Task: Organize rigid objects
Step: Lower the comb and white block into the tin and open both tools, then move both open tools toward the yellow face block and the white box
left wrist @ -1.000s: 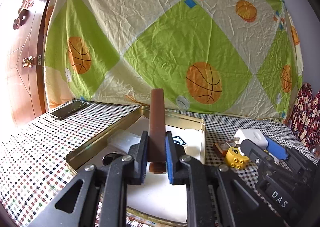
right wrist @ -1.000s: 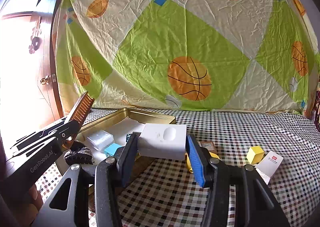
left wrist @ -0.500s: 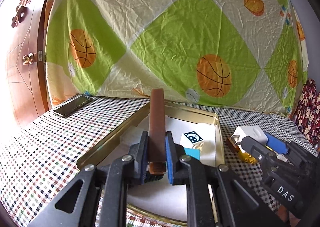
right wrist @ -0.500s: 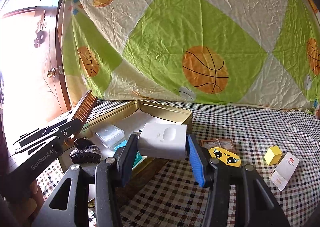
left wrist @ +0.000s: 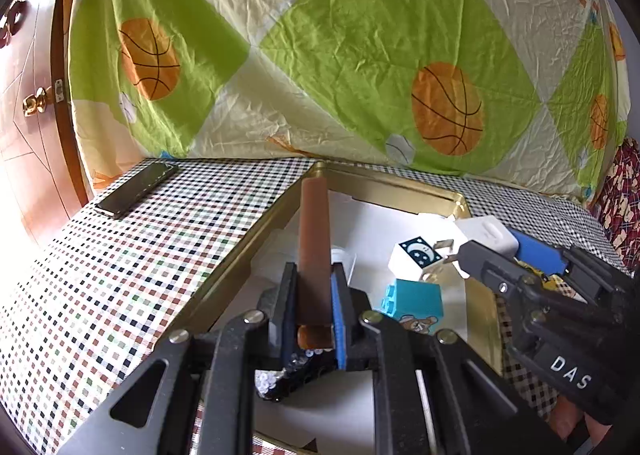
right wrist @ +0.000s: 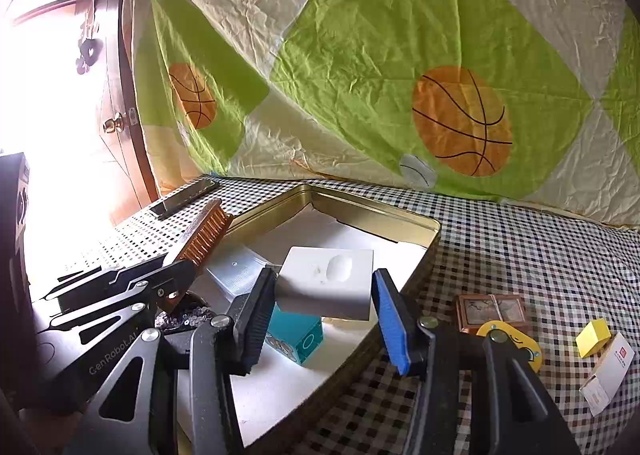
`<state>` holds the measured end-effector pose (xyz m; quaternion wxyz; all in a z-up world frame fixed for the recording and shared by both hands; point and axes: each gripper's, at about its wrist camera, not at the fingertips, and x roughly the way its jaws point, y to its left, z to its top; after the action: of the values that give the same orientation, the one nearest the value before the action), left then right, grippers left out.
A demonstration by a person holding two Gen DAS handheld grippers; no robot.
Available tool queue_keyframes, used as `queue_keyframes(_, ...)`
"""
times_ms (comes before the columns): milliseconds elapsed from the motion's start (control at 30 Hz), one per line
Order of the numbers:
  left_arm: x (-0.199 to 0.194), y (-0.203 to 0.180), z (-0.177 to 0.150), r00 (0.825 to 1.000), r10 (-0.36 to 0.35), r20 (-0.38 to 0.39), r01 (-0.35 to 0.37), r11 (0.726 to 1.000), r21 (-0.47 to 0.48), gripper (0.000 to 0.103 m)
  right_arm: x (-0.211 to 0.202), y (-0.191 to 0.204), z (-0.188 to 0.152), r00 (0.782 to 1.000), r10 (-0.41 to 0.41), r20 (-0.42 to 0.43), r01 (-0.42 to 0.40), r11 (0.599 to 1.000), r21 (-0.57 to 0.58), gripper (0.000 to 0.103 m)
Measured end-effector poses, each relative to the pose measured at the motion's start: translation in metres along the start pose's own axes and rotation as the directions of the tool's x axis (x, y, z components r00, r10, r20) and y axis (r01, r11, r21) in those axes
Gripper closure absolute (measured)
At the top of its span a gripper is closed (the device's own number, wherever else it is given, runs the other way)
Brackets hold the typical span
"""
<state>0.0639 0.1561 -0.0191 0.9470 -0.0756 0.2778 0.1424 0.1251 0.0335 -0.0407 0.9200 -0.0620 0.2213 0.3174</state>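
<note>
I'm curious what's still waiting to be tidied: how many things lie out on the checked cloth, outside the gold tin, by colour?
Yellow: 2, the cube and the smiley disc.
Brown: 1, the small box.
White: 1, the carton.
Black: 1, the phone.
Total: 5.

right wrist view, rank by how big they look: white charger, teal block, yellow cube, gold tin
1. gold tin
2. white charger, though it sits closest, in the right claw
3. teal block, partly hidden
4. yellow cube
</note>
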Motion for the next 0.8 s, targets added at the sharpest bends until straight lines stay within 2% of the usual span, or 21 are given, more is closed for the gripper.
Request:
queue_keyframes(300, 0.019, 0.008, 0.006, 0.998, 0.023, -0.051, -0.022, 1.000, 0.020, 0.089, 0.028, 0.003, 0.001, 0.999, -0.001, -0.049, 0.000, 1.000, -0.011, 0.051)
queue_keyframes(400, 0.020, 0.007, 0.006, 0.998, 0.037, -0.053, -0.035, 0.999, 0.027, 0.085, 0.030, 0.004, 0.001, 0.998, 0.020, -0.051, -0.021, 1.000, -0.008, 0.049)
queue_keyframes(433, 0.019, 0.006, 0.006, 0.998, 0.035, -0.053, -0.033, 0.999, 0.027, 0.077, 0.028, 0.005, 0.001, 0.999, 0.016, -0.044, -0.016, 1.000, -0.010, 0.047)
queue_keyframes(500, 0.016, 0.006, 0.006, 0.998, 0.036, -0.042, -0.035, 0.999, 0.018, 0.061, 0.023, 0.005, 0.002, 0.999, 0.023, -0.031, -0.023, 1.000, -0.008, 0.036)
queue_keyframes(567, 0.011, 0.007, 0.006, 0.999, 0.042, -0.030, -0.042, 0.999, 0.006, 0.047, 0.016, 0.001, 0.002, 1.000, 0.023, -0.021, -0.023, 1.000, 0.003, 0.036)
queue_keyframes(633, 0.005, 0.006, 0.007, 0.999, 0.037, -0.013, -0.037, 0.999, -0.007, 0.029, 0.006, -0.006, 0.000, 1.000, 0.016, -0.011, -0.016, 1.000, 0.018, 0.035)
queue_keyframes(767, -0.003, -0.006, 0.008, 1.000, 0.027, 0.009, -0.027, 1.000, -0.009, 0.018, -0.013, -0.027, -0.006, 1.000, -0.024, 0.004, 0.024, 0.998, 0.061, 0.032)
queue_keyframes(800, -0.004, -0.010, 0.008, 1.000, 0.025, 0.009, -0.025, 1.000, -0.009, 0.012, -0.017, -0.033, -0.009, 0.999, -0.033, 0.005, 0.032, 0.997, 0.070, 0.030)
